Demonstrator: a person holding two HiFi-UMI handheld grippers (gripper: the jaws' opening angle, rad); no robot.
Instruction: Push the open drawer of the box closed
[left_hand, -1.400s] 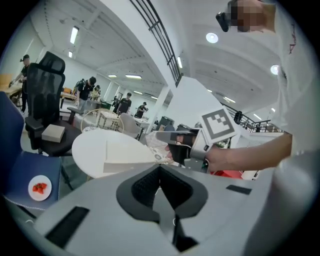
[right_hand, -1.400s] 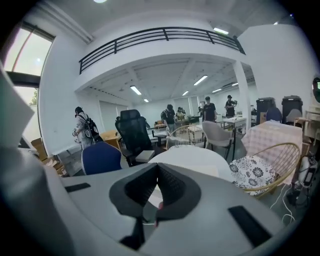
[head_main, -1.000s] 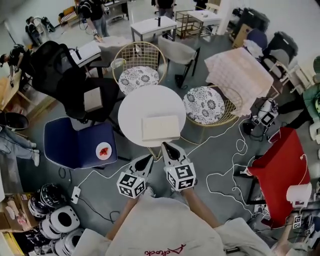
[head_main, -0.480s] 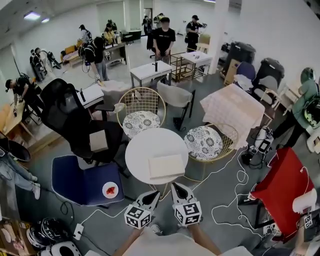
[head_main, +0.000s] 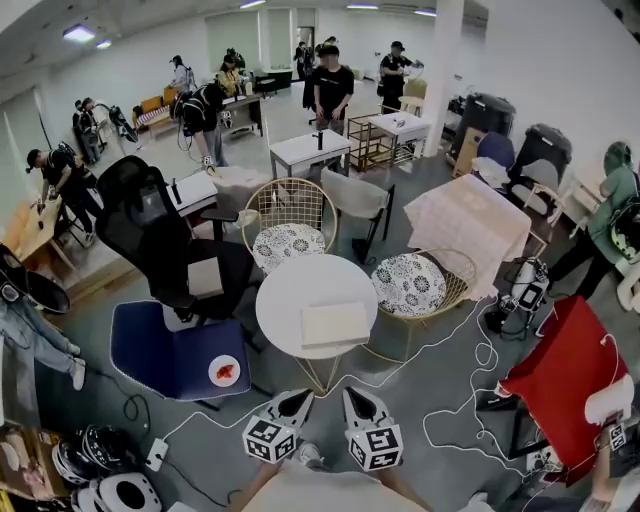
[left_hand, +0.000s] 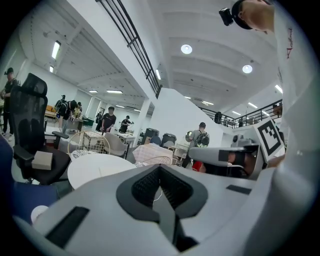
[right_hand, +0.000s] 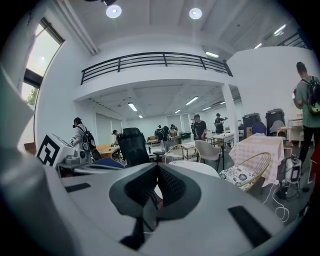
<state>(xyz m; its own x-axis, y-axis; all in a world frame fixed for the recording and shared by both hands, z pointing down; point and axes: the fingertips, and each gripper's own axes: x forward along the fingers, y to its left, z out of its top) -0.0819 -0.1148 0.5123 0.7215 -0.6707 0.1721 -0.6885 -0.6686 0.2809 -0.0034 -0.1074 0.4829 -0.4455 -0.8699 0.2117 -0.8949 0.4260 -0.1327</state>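
Observation:
A flat white box (head_main: 336, 324) lies on the round white table (head_main: 290, 295); from here I cannot tell how its drawer stands. Both grippers hang low in the head view, short of the table's near edge and apart from the box. My left gripper (head_main: 297, 398) has its jaws closed together with nothing between them, as the left gripper view (left_hand: 160, 192) shows too. My right gripper (head_main: 355, 394) is also shut and empty (right_hand: 156, 192). The table top (left_hand: 95, 167) shows ahead of the left jaws and the table (right_hand: 197, 167) beyond the right jaws.
Two wicker chairs with patterned cushions (head_main: 288, 243) (head_main: 415, 283) stand behind and right of the table. A blue chair (head_main: 170, 350) with a small plate (head_main: 225, 371) is at the left, a black office chair (head_main: 160, 235) behind it. A red table (head_main: 565, 375) and white floor cables (head_main: 455, 400) lie right.
The head view has tilted up, so more of the room and the people at the back show. Both grippers now sit farther back from the table's near edge, still shut.

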